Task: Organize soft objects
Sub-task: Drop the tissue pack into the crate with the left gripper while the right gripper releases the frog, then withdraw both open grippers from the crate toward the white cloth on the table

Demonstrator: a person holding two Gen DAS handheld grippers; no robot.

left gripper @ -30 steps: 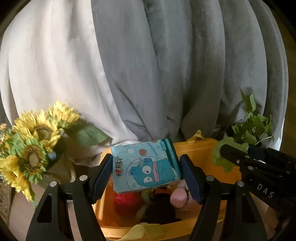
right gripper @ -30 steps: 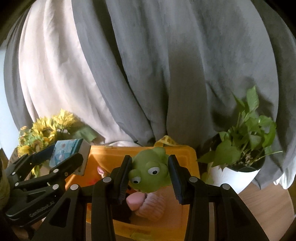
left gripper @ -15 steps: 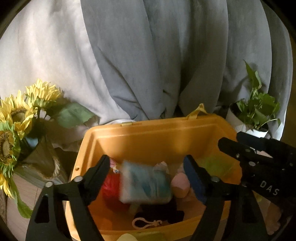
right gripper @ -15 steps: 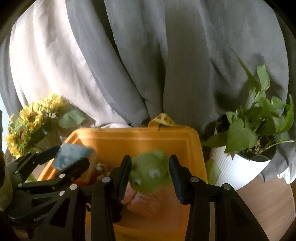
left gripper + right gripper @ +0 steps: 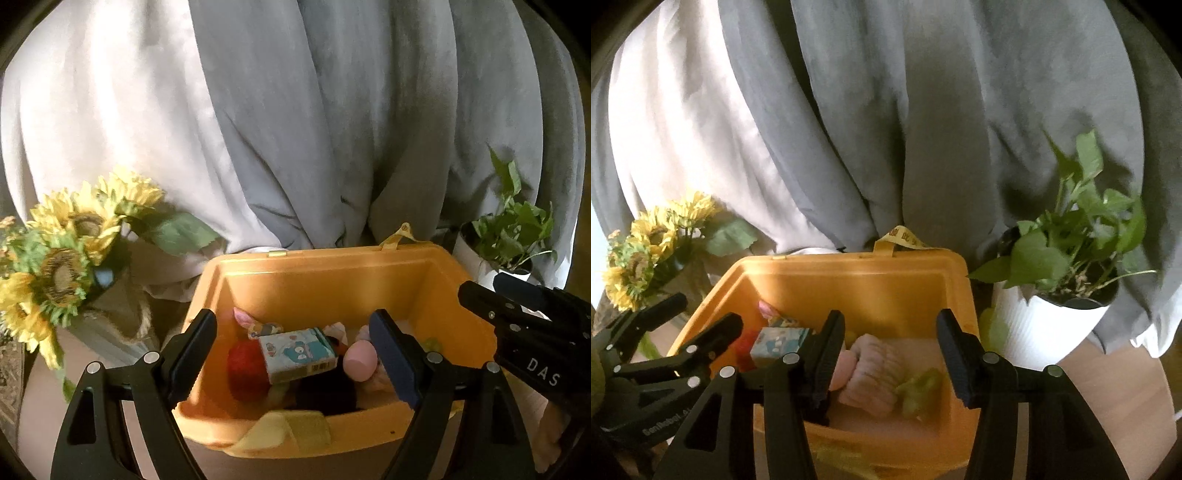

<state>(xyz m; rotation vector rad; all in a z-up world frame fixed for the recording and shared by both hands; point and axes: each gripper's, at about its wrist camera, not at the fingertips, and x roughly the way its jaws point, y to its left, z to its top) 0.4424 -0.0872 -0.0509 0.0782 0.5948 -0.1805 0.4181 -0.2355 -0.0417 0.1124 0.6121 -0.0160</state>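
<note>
**Orange bin with soft items deposited; both grippers empty above it**

Orange plastic forms the storage bin [image 5: 332,280], which stands between a sunflower bouquet [image 5: 62,258] on one side and a potted green plant [image 5: 1067,280] in a white pot on the other, with grey and white curtains [image 5: 295,110] behind. The left gripper [image 5: 291,350] hangs over the bin with its jaws spread wide and nothing between them; the right gripper [image 5: 890,354] is likewise spread and empty. The tissue pack [image 5: 297,352], blue with a cartoon print, lies inside the bin on top of the other contents; the green frog toy [image 5: 919,391] lies on the bin floor beside a pink knitted item [image 5: 871,373].

Step in hand, as judged: release complete, withdrawal to follow. To do it well, each gripper should rise straight up with jaws kept apart, so that no finger snags the bin rim, the yellow strap [image 5: 284,432] at the near edge, or the other gripper close alongside.

Count of visible items: bins, one; grippers, two; tissue packs, one; frog toys, one; pink knitted items, one; red soft items [image 5: 245,373], one; pink rounded items [image 5: 360,360], one; dark items low in the bin, at least one, poorly resolved. Bouquets, one; potted plants, one.
</note>
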